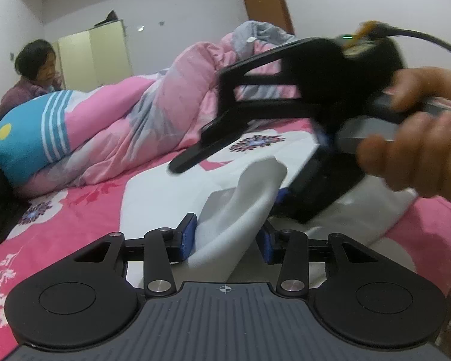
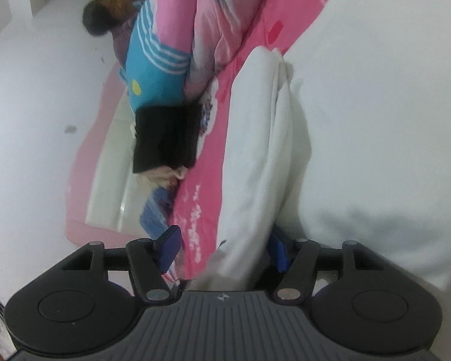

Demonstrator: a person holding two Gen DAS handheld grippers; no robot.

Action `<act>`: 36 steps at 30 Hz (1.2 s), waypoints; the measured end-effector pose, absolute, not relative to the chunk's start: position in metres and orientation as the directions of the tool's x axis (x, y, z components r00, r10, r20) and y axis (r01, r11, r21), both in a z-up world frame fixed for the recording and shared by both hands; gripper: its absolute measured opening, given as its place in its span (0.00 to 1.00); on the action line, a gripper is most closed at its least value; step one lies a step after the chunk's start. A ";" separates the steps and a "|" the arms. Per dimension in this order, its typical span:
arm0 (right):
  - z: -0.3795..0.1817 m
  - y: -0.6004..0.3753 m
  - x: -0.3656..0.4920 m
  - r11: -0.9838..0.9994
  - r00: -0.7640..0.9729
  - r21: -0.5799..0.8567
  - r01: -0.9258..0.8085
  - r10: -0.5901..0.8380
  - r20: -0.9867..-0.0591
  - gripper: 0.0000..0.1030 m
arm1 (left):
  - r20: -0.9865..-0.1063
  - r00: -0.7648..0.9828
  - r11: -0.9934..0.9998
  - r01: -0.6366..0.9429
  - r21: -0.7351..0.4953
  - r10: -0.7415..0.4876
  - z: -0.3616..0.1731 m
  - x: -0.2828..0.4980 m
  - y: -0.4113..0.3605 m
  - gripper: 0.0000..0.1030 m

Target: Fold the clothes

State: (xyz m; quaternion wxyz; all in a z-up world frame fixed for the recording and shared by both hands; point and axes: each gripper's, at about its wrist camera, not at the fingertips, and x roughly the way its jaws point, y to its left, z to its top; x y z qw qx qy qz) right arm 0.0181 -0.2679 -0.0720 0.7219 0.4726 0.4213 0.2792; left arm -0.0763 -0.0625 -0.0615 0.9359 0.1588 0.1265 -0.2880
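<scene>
The left gripper [image 1: 225, 240] has its blue pads [image 1: 187, 236] apart, with white cloth [image 1: 240, 210] between them. The right gripper [image 2: 222, 248] is rolled sideways with jaws spread; a hand [image 1: 421, 138] holds its handle.

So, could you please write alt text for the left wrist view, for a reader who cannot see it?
A fold of white cloth stands between the blue pads of the left gripper, above a pink flowered bed sheet. To the right, a hand holds the blurred right gripper; behind, a pink quilt is heaped.
</scene>
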 end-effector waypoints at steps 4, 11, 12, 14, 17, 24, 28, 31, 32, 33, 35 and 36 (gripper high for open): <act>-0.075 -0.265 0.022 0.415 0.472 0.910 0.016 0.799 -0.373 0.41 | -0.324 0.801 0.793 0.577 0.192 -0.504 -0.058 -0.082 -0.053 0.41; -0.074 -0.262 0.015 0.453 0.492 0.892 -0.004 0.777 -0.393 0.20 | -0.300 0.829 0.821 0.537 0.195 -0.472 -0.051 -0.089 -0.041 0.42; -0.071 -0.261 0.014 0.464 0.498 0.886 -0.017 0.772 -0.395 0.20 | -0.303 0.833 0.823 0.531 0.201 -0.463 -0.052 -0.089 -0.041 0.43; -0.068 -0.259 0.012 0.491 0.504 0.870 -0.041 0.762 -0.406 0.19 | -0.322 0.834 0.832 0.520 0.192 -0.447 -0.050 -0.087 -0.040 0.44; -0.064 -0.257 0.012 0.528 0.510 0.847 -0.069 0.748 -0.424 0.19 | -0.349 0.831 0.851 0.504 0.145 -0.433 -0.044 -0.083 -0.036 0.45; -0.072 -0.263 0.007 0.505 0.525 0.861 -0.068 0.751 -0.399 0.19 | -0.395 0.821 0.881 0.469 0.054 -0.413 -0.035 -0.077 -0.027 0.49; -0.063 -0.260 0.004 0.529 0.549 0.841 -0.110 0.738 -0.392 0.17 | -0.396 0.829 0.891 0.450 0.053 -0.395 -0.032 -0.081 -0.026 0.52; -0.053 -0.259 0.001 0.550 0.571 0.821 -0.151 0.727 -0.382 0.16 | -0.396 0.830 0.896 0.442 0.036 -0.393 -0.029 -0.082 -0.024 0.54; -0.051 -0.260 0.000 0.553 0.576 0.818 -0.158 0.724 -0.379 0.16 | -0.397 0.829 0.898 0.439 0.027 -0.393 -0.027 -0.081 -0.023 0.54; -0.050 -0.261 0.000 0.556 0.581 0.815 -0.161 0.722 -0.377 0.16 | -0.399 0.829 0.900 0.436 0.019 -0.393 -0.026 -0.080 -0.023 0.55; -0.049 -0.263 -0.001 0.561 0.587 0.812 -0.162 0.716 -0.377 0.16 | -0.420 0.819 0.905 0.425 -0.014 -0.391 -0.025 -0.075 -0.021 0.55; -0.050 -0.265 -0.001 0.563 0.590 0.811 -0.160 0.713 -0.378 0.16 | -0.440 0.812 0.910 0.414 -0.032 -0.385 -0.025 -0.071 -0.020 0.55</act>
